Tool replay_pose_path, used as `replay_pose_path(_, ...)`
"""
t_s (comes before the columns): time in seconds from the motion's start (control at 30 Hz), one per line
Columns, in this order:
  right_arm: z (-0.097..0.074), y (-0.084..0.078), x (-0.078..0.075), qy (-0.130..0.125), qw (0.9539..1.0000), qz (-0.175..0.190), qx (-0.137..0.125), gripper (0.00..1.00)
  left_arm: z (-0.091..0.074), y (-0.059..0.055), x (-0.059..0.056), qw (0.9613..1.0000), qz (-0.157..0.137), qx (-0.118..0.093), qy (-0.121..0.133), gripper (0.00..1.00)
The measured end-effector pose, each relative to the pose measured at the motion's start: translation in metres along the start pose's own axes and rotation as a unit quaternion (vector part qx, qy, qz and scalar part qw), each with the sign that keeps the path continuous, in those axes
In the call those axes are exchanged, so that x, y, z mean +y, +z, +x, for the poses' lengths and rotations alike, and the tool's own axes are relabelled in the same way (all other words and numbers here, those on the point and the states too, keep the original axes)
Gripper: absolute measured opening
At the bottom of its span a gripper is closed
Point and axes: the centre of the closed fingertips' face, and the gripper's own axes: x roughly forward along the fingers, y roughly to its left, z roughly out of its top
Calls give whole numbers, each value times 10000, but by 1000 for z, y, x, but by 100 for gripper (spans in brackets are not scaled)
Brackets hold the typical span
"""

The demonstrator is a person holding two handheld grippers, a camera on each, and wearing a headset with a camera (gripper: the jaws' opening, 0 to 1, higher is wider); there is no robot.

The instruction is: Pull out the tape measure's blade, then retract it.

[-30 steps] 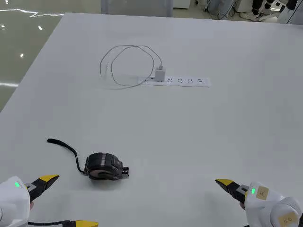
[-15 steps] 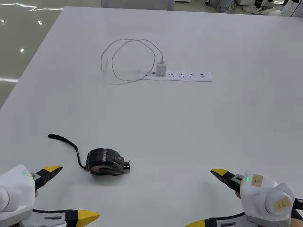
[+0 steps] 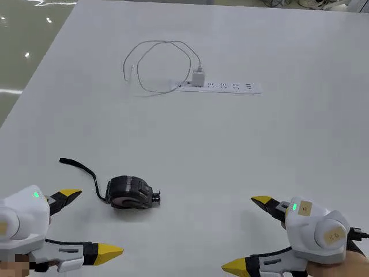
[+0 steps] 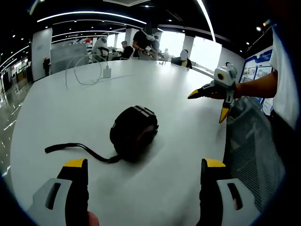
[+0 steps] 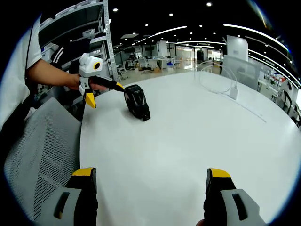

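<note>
L claw [image 3: 99,221], R claw [image 3: 239,233] spread by tape measure [image 3: 130,192]; head view: power strip [image 3: 230,87]; left gripper view: people [image 4: 141,40].

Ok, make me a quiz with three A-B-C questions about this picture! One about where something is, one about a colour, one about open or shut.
1. Where is the tape measure? A on the table by the left gripper; B in a bucket; C in a drawer.
2. What colour is its case? A red; B black; C green.
3. The left gripper and right gripper are: A both shut; B both open, empty; C both holding it.
Answers: A, it lies there before that gripper; B, the case looks black; B, each pair of jaws is spread and empty.
</note>
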Motion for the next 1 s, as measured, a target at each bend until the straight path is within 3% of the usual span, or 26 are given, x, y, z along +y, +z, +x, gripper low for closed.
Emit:
replay_pose_path(0.67,14,6,-9,146,9992,-343,132,92,15,6,9,9978,477,325,-313,96)
replay_pose_path(1.0,20,11,-14,233,9986,-448,176,91,25,8,15,9937,827,606,-463,90)
